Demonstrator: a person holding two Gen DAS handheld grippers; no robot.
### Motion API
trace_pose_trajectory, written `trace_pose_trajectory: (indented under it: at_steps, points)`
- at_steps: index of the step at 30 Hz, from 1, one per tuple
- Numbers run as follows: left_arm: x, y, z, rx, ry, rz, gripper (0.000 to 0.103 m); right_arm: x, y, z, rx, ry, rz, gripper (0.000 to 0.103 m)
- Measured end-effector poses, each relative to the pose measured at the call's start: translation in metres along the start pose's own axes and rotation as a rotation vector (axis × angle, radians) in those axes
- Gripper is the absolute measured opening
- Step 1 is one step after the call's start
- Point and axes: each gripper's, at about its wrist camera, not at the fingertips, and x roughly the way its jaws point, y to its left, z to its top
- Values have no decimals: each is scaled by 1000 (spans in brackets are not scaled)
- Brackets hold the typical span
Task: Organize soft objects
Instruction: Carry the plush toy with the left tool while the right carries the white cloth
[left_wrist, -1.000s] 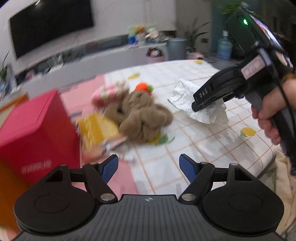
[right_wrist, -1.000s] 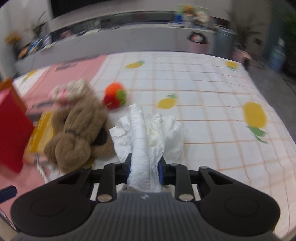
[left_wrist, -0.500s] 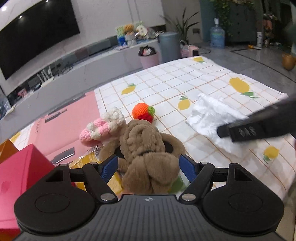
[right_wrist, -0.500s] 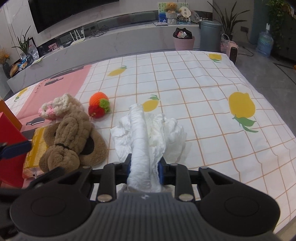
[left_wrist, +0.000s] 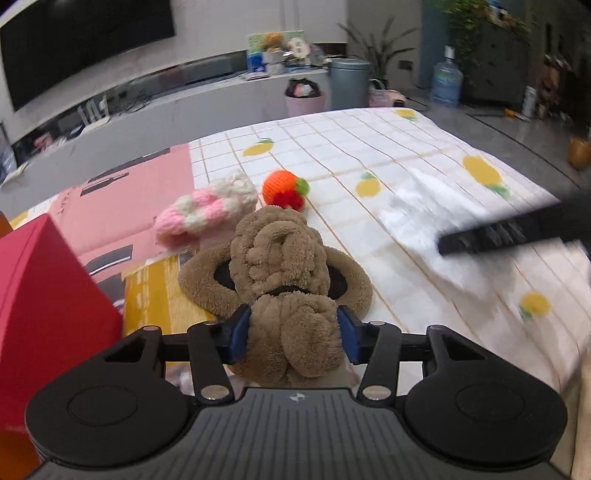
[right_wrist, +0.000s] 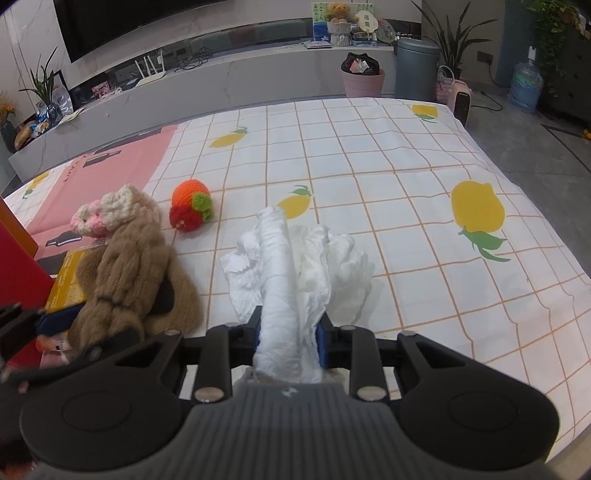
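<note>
The left gripper (left_wrist: 293, 338) is closing its fingers around the fuzzy brown knotted plush (left_wrist: 284, 273) near the desk's left edge, while the right gripper (right_wrist: 290, 341) clamps the crumpled white cloth (right_wrist: 295, 269).

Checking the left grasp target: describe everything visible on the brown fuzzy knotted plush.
The brown fuzzy knotted plush is tan chenille-like rope twisted into a thick bundle, cinched by a dark band, with loops spread on either side. It lies on the lemon-print checked cloth, partly over a yellow packet. The left gripper is closing around its near end.
</note>
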Motion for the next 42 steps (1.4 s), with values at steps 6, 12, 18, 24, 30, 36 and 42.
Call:
trace_pose_trajectory:
  at_steps: [6, 12, 18, 24, 30, 36, 42]
  points:
    - [-42, 5, -33, -14, 15, -96, 53, 1, 5, -1, -23, 6, -11, 26]
    - [-62, 8, -52, 4, 55, -152, 71, 0, 9, -3, -33, 9, -26, 27]
    - [-43, 19, -48, -107, 142, -170, 87, 1, 12, -5, -41, 17, -26, 31]
    - [-34, 17, -53, -106, 122, -159, 81, 2, 10, -4, -32, 17, -18, 31]
    - [-44, 12, -59, -50, 71, -151, 63, 4, 9, -3, -28, 20, -15, 31]
    - [-63, 10, -65, 5, 26, -115, 61, 0, 7, -4, -20, 4, -6, 29]
    - [-86, 17, -68, -5, -4, -101, 60, -4, 6, -6, -7, -5, 4, 29]
